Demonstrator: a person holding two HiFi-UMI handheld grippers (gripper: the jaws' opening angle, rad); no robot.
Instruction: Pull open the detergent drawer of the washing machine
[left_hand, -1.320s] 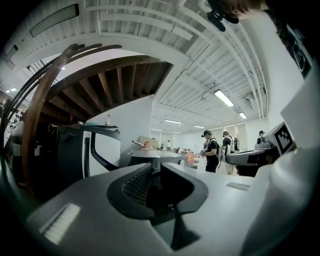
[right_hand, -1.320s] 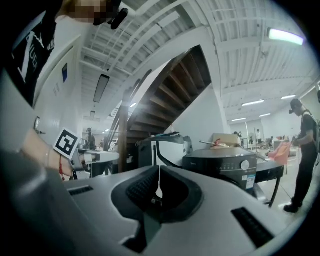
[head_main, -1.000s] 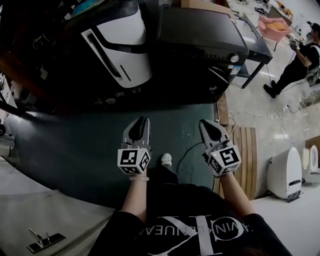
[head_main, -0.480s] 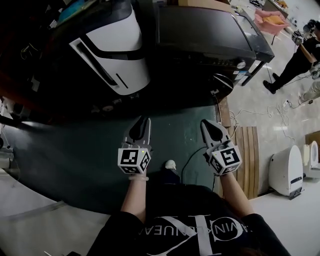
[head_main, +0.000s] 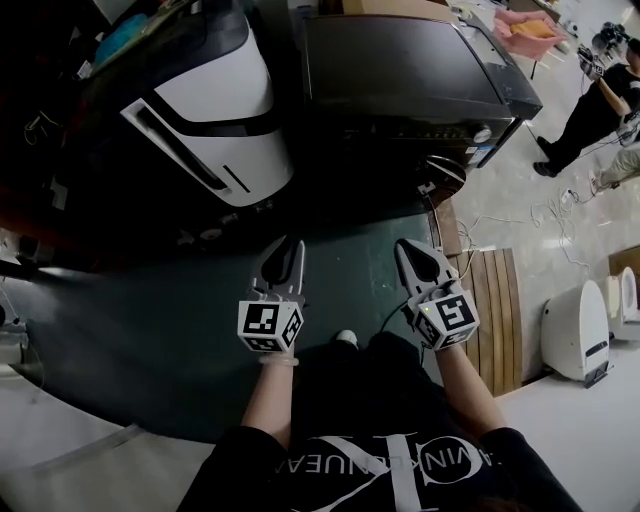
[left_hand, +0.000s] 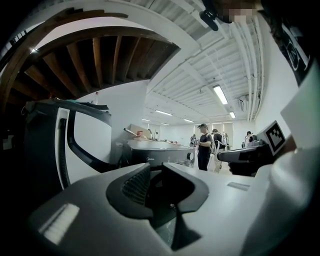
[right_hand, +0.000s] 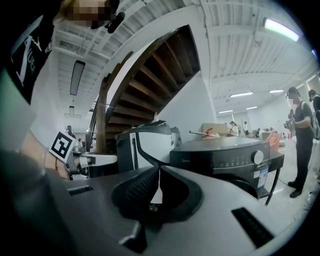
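Washing machine (head_main: 400, 60), dark, sits top centre in head view, well ahead of both grippers. The right gripper view shows its front w/ a knob (right_hand: 257, 157) at the panel's right. The detergent drawer can't be picked out, as the panel is too dark and shadowed. Left gripper (head_main: 288, 245): jaws slightly apart, nothing btwn. Right gripper (head_main: 410, 250): tips together, empty. Neither touches the machine.

White-black appliance (head_main: 215, 110) at my left, green mat (head_main: 180, 310) underfoot, wooden slats (head_main: 495, 310) right, person (head_main: 588, 112) beyond
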